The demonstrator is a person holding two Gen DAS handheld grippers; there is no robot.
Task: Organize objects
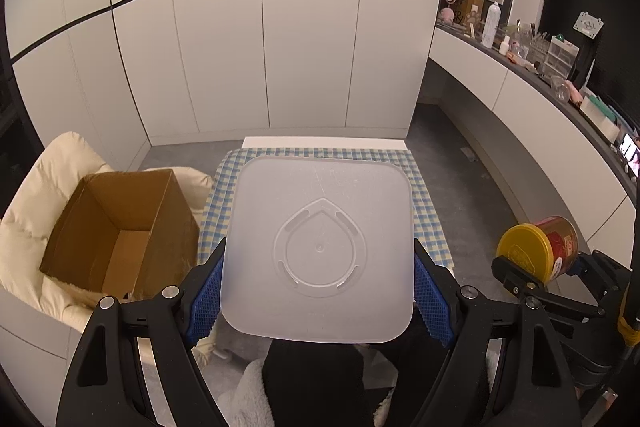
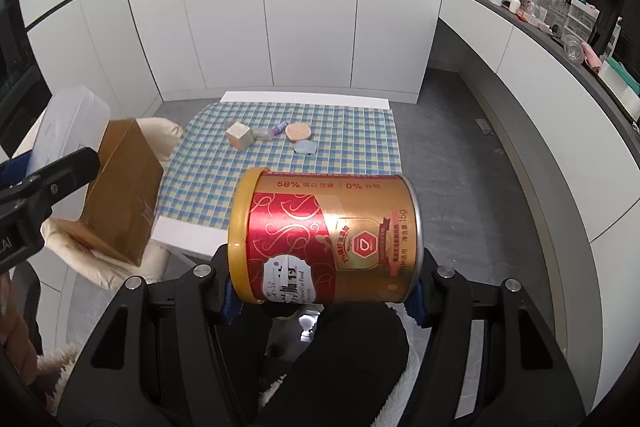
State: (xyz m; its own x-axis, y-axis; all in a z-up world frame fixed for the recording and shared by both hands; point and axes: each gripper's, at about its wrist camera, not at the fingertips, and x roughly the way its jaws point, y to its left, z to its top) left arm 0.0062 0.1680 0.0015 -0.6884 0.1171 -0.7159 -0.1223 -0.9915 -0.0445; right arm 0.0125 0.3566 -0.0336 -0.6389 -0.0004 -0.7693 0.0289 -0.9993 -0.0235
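Note:
My left gripper [image 1: 320,259] is shut on a translucent white square container [image 1: 320,227], its blue pads [image 1: 206,303] pressing on both sides. The container hangs above the near part of the checked table [image 1: 428,211] and hides most of it. My right gripper [image 2: 322,287] is shut on a red and gold can [image 2: 324,239] with a yellow lid, held sideways over the table's near edge. The can [image 1: 540,247] also shows at the right of the left wrist view. A wooden cube [image 2: 240,135], an orange disc [image 2: 298,131], a blue piece [image 2: 305,147] and a small clear case [image 2: 262,134] lie on the cloth.
An open, empty cardboard box [image 1: 120,231] sits on a cream cushioned chair [image 1: 36,183] left of the table. White cabinet doors stand behind. A long counter [image 2: 560,39] crowded with bottles and organizers runs along the right wall. Grey floor surrounds the table.

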